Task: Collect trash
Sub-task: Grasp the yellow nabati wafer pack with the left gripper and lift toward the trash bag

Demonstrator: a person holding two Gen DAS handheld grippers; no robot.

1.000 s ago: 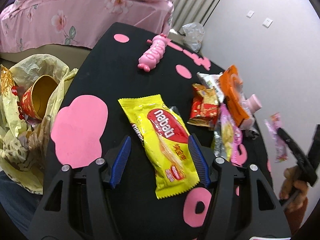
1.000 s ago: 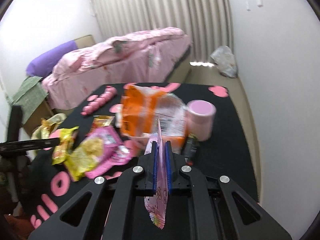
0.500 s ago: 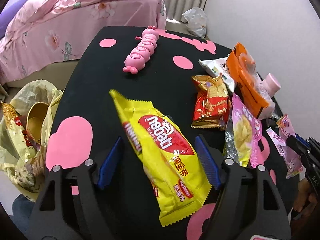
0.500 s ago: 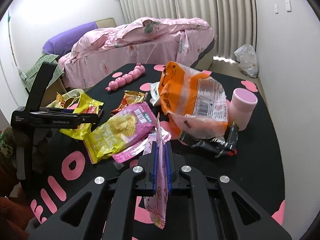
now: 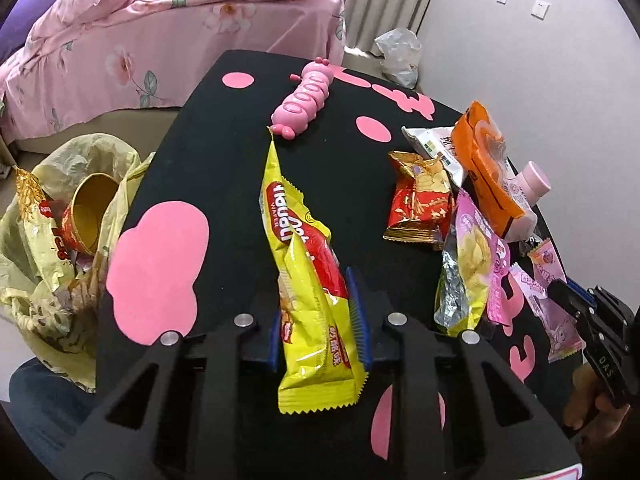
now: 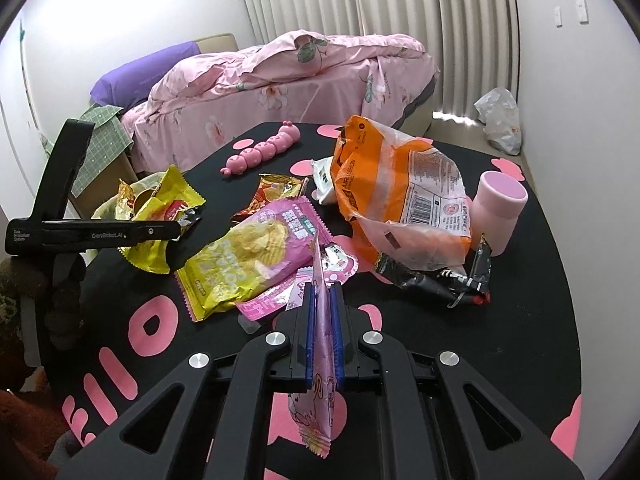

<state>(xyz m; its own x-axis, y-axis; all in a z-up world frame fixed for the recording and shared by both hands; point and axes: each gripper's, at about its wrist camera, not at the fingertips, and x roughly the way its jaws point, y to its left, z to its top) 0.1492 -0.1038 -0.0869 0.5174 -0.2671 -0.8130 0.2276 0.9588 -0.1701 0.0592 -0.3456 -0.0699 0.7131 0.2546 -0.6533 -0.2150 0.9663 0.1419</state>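
Note:
A yellow wafer wrapper point(image 5: 296, 232) lies lengthwise on the black table point(image 5: 224, 128) and buckles up between the blue pads of my left gripper point(image 5: 314, 312). Its jaws are closing and the pads press the wrapper's sides. From the right wrist view the same left gripper point(image 6: 176, 236) holds the yellow wrapper point(image 6: 168, 200) at the table's left edge. My right gripper point(image 6: 320, 292) is shut on a thin pink snack wrapper point(image 6: 320, 360), held edge-up above the table. A yellow trash bag point(image 5: 48, 240) hangs open off the table's left side with a paper cup point(image 5: 86, 216) inside.
On the table lie a pink caterpillar toy point(image 5: 308, 92), a red-gold snack pack point(image 5: 420, 204), a pink chip bag point(image 6: 248, 252), an orange bag point(image 6: 400, 192), a black wrapper point(image 6: 440, 280) and a pink cup point(image 6: 500, 208). A pink bed point(image 6: 280, 72) stands beyond.
The left jaws widened around the yellow wrapper, then closed in on it, folding it upward. The right gripper sank a little with the pink wrapper still in it.

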